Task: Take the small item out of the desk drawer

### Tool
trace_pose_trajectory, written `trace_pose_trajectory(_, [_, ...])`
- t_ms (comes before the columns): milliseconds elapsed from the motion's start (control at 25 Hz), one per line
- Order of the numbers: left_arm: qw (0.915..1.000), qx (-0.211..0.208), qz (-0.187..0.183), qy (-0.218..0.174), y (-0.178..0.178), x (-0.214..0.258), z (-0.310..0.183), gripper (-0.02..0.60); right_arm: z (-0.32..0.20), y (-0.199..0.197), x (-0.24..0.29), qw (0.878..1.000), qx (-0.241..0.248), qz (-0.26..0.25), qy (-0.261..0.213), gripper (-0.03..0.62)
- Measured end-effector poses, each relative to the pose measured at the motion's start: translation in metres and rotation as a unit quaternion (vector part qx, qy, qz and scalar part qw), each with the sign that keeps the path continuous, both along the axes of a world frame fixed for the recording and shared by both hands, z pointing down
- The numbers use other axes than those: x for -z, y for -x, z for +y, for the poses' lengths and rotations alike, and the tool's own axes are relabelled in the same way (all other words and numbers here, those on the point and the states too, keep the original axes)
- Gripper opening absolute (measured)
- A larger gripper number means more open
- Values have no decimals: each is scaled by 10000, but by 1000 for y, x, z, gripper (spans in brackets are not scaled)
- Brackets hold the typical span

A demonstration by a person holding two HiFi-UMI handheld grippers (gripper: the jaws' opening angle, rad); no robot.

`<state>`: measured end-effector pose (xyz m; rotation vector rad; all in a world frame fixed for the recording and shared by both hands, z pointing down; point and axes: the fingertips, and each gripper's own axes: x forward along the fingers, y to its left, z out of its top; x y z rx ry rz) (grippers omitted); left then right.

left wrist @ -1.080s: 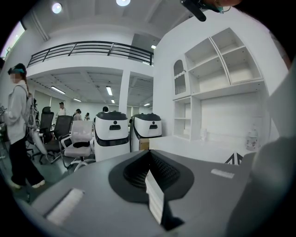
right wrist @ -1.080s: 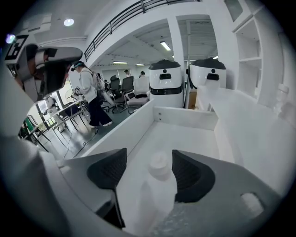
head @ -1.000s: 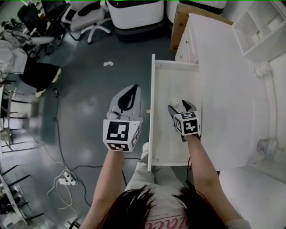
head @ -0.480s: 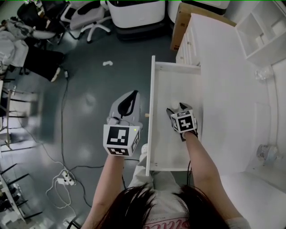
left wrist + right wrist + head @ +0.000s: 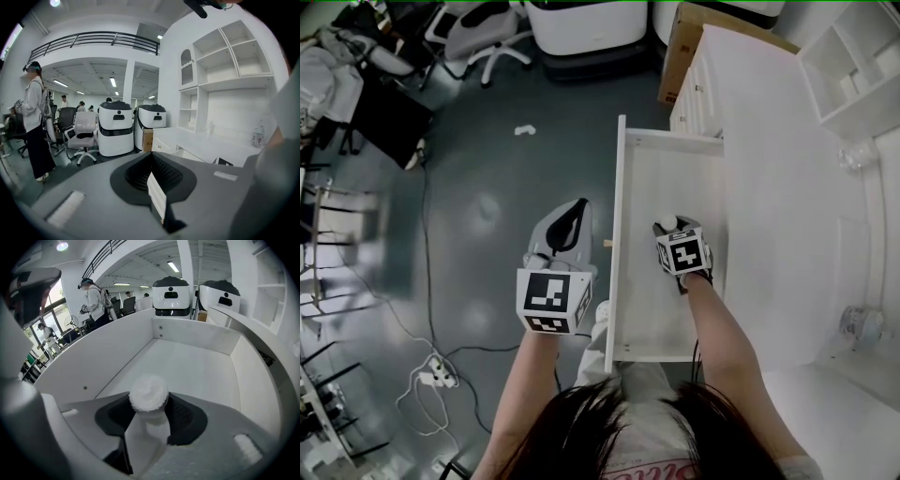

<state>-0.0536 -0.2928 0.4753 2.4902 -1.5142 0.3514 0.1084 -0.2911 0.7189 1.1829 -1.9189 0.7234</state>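
A small white item point(image 5: 148, 392), round and rough-surfaced like a little ball or cap, sits low inside the open desk drawer point(image 5: 667, 159), near the middle of its floor and apart from every wall. The likely risk is a slip. The item is rounded and caught only near the front of the pads, so an off-centre squeeze or a quick lift could squirt it out and send it rolling across the drawer. It could also be knocked loose against the drawer's side on the way up. The right gripper point(image 5: 675, 229) points steeply down into the drawer. Its jaws have just been closing with the item between them, and the black pads appear to press on it from both sides, clamping it. Whether it has left the drawer floor cannot be told. The left gripper point(image 5: 577, 208) is clenched on nothing, outside the drawer beside its front panel, above the grey floor point(image 5: 487, 169). The white desk top point(image 5: 769, 187) lies beyond the drawer.
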Motion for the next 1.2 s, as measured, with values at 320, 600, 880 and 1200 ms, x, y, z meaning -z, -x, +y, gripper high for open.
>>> trace_pose_trajectory(320, [10000,-56,25,5,-2,1,-1,12,0,0,2,10000,-33,53,10,179])
trace_pose_trajectory(600, [9999,-112,38,-31,-9,9,-2,12,3,-4,11,10000,-3,47,18,178])
trace_pose_trajectory(880, [9999,-121,73,-63,-9,12,2,12,9,-5,26,9998,-168,-49,-16,179])
trace_pose_trajectory(1200, [9995,-193,113,-202,-11,29,5,12,12,-3,50,9999,-89,-25,-136,179])
